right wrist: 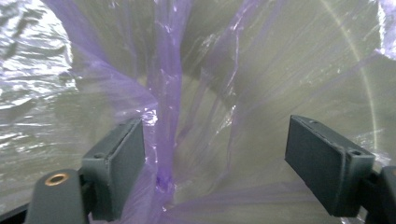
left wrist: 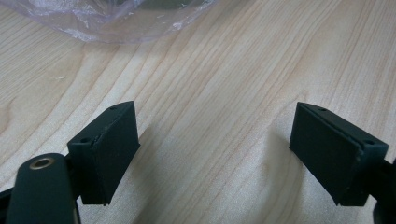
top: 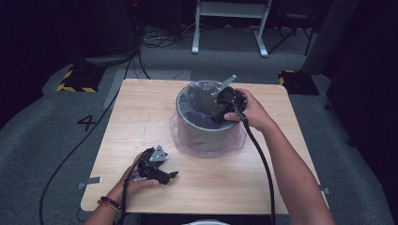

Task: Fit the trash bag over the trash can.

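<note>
1. The left gripper (top: 170, 175) rests on the wooden table (top: 141, 117), near the front-left of the bin (top: 187, 123) and well apart from it. Its jaws stand wide with nothing between them; the left gripper view has bare wood grain between the pads (left wrist: 112, 149).

2. The bin stands upright toward the far middle of the table. A thin purple-tinted bag (top: 206, 140) lines it, and the liner's surplus skirt drapes down outside the bin's wall onto the wood.

3. The right gripper (top: 220, 115) reaches down into the bin's mouth from the bin's right rim. Its jaws are spread apart and clamp nothing. In the right gripper view a gathered fold of film (right wrist: 166, 116) hangs just beside the left pad (right wrist: 122, 161); whether it touches that pad is hard to tell through the glare.

4. Handling, as a judgement: the liner looks feather-light, limp and slick, so it will crumple, cling and slide rather than hold a shape, and it could tear if snagged. The bin itself seems stiff and light enough to shift if the film is tugged.

5. The best hold is probably a bunched pleat like that fold, or the doubled film at the bin's rim, not a single flat sheet.
</note>
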A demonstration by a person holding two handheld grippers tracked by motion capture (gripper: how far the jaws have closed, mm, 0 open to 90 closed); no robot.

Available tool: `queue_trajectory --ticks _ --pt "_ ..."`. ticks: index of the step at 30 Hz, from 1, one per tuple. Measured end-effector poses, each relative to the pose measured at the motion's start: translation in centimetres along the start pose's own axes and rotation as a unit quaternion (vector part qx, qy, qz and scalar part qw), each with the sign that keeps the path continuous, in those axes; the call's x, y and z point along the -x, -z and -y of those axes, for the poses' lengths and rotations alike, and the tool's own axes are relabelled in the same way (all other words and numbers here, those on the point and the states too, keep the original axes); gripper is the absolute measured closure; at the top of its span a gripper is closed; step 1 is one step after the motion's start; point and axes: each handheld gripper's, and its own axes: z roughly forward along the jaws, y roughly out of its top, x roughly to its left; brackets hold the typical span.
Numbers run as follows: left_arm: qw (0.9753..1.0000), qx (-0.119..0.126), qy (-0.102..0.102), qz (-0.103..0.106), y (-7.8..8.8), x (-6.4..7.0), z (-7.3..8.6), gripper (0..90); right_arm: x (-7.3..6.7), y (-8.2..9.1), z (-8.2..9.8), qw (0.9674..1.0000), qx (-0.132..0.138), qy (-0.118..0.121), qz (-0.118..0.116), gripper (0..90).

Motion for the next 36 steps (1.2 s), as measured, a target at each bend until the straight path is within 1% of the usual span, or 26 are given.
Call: queue_trajectory --ticks 3,6,8,10,12,14,15,18,21,23,27,29,31,36 --pt "1.0 0.0 0.0 0.001 0.0 0.0 0.0 15.2 0.0 0.2 0.2 0.9999 0.017 -0.002 0.0 18.4" --pt "1.0 -0.001 0.0 0.001 0.0 0.0 0.0 15.1 0.1 0.5 0.4 0.9988 0.044 -0.02 -0.002 19.5" --pt "1.0 0.0 0.0 0.001 0.0 0.0 0.0 15.1 0.3 0.7 0.7 0.9974 0.062 -0.034 -0.01 19.6" --pt "1.0 0.0 0.0 0.001 0.0 0.0 0.0 15.1 0.4 0.9 0.8 0.9962 0.075 -0.044 -0.01 19.8" --pt "1.0 0.0 -0.001 0.002 0.0 0.0 0.0 15.1 0.4 1.2 0.9 0.9945 0.089 -0.055 -0.01 18.9" --pt "1.0 0.0 -0.001 0.001 0.0 0.0 0.0 15.1 0.5 1.5 1.1 0.9924 0.105 -0.064 -0.005 16.8" --pt "1.0 -0.001 -0.001 0.002 0.0 0.0 0.0 15.1 0.5 1.7 1.1 0.9911 0.114 -0.069 -0.002 17.1" --pt "1.0 0.0 -0.002 0.002 0.0 -0.1 0.0 15.1 0.8 2.2 1.4 0.9878 0.133 -0.08 -0.009 17.1" --pt "1.0 0.0 -0.002 0.002 0.0 -0.1 0.0 15.1 0.8 2.7 1.7 0.9866 0.14 -0.083 0.008 17.9" --pt "1.0 0.0 -0.002 0.002 0.0 -0.1 0.0 15.1 0.7 3.1 1.9 0.9848 0.152 -0.084 0.008 18.0" --pt "1.0 0.0 -0.002 0.002 0.0 -0.1 0.0 15.1 0.6 3.8 2.4 0.9829 0.166 -0.079 0.013 18.0" --pt "1.0 0.0 -0.002 0.002 0.0 -0.1 0.0 15.1 0.6 4.0 2.6 0.9828 0.168 -0.075 0.01 18.1" --pt "1.0 0.0 -0.002 0.002 0.0 -0.1 0.0 15.1 0.6 4.1 2.9 0.9835 0.165 -0.074 0.017 19.5" --pt "1.0 0.0 -0.002 0.002 0.0 -0.1 0.0 15.1 0.6 4.6 3.5 0.9834 0.167 -0.069 0.019 19.6"
